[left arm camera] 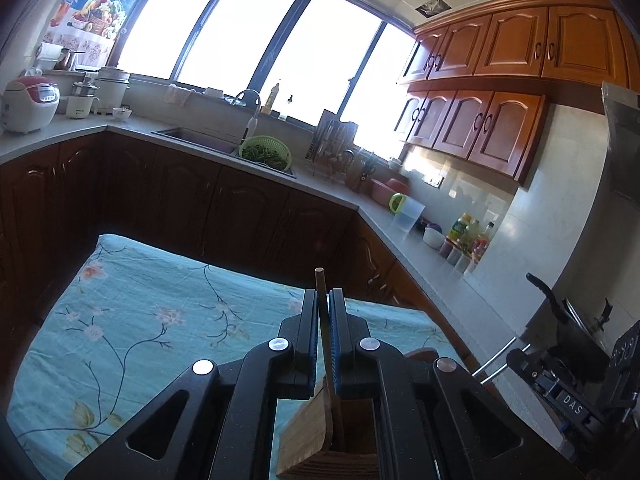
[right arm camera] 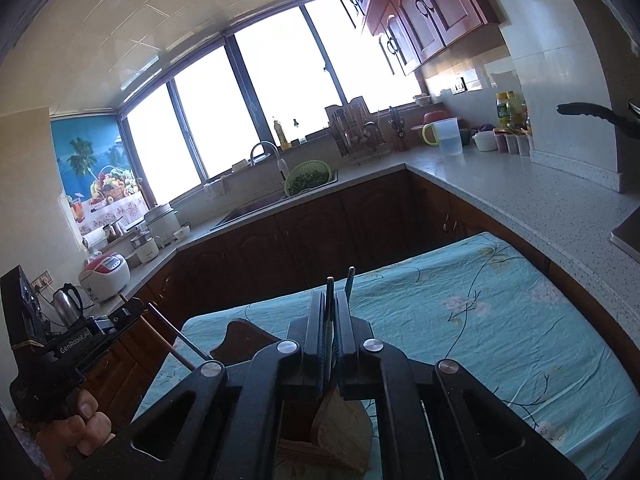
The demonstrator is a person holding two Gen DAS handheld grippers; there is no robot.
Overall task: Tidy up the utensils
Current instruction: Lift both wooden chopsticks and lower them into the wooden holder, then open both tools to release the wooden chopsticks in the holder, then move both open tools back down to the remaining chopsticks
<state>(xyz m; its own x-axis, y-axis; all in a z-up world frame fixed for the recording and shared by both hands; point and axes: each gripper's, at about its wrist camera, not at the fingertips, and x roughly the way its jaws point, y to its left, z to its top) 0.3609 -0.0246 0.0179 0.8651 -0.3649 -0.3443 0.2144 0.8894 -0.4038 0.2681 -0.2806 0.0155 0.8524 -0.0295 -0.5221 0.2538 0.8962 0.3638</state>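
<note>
Left gripper (left arm camera: 325,300) pinching a wooden chopstick (left arm camera: 320,280), long axis running up between the pads, lower end down toward the wooden holder (left arm camera: 308,432) directly beneath. Right gripper (right arm camera: 330,304) clamped on a dark utensil handle (right arm camera: 329,292); second thin rod (right arm camera: 350,280) just beside. Holder (right arm camera: 320,448) likewise straight below, on the floral tablecloth (right arm camera: 460,320). Both about equally near; drop looks to be straight down.

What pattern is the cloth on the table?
Light blue tablecloth with pale flowers on dark branches; clearest in the right wrist view.
</note>
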